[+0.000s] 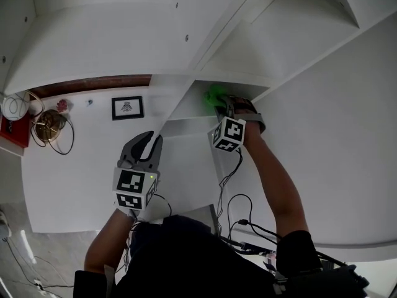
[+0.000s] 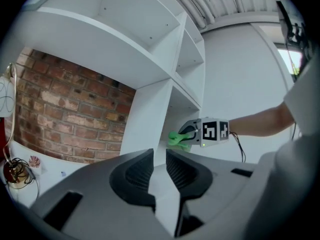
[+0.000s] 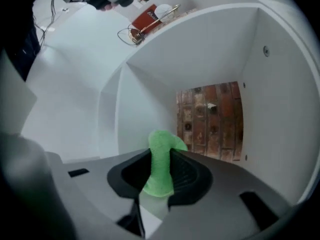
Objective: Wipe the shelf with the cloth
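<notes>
White boards form the shelf (image 1: pixel 111 42), and its upright divider (image 1: pixel 175 104) splits the view. Far to the left of the divider, a red box (image 1: pixel 13 134) and a coil of wire (image 1: pixel 51 128) lie on the white surface. A small black-framed card (image 1: pixel 127 107) lies nearer the divider. Just left of the divider and short of its front edge hangs the left gripper (image 1: pixel 151 140). Its own view shows its jaws a narrow gap apart with nothing between them, aimed at the divider's edge. A brick wall (image 2: pixel 65 119) shows behind the shelf on that side.

Right of the divider, inside the compartment next to it, is the green cloth (image 1: pixel 215 95). The right gripper (image 1: pixel 221 104) reaches into that compartment. In its own view the jaws are closed on the cloth (image 3: pixel 161 169), which stands up in a fold between the pads. The same brickwork shows at the back of the compartment.
</notes>
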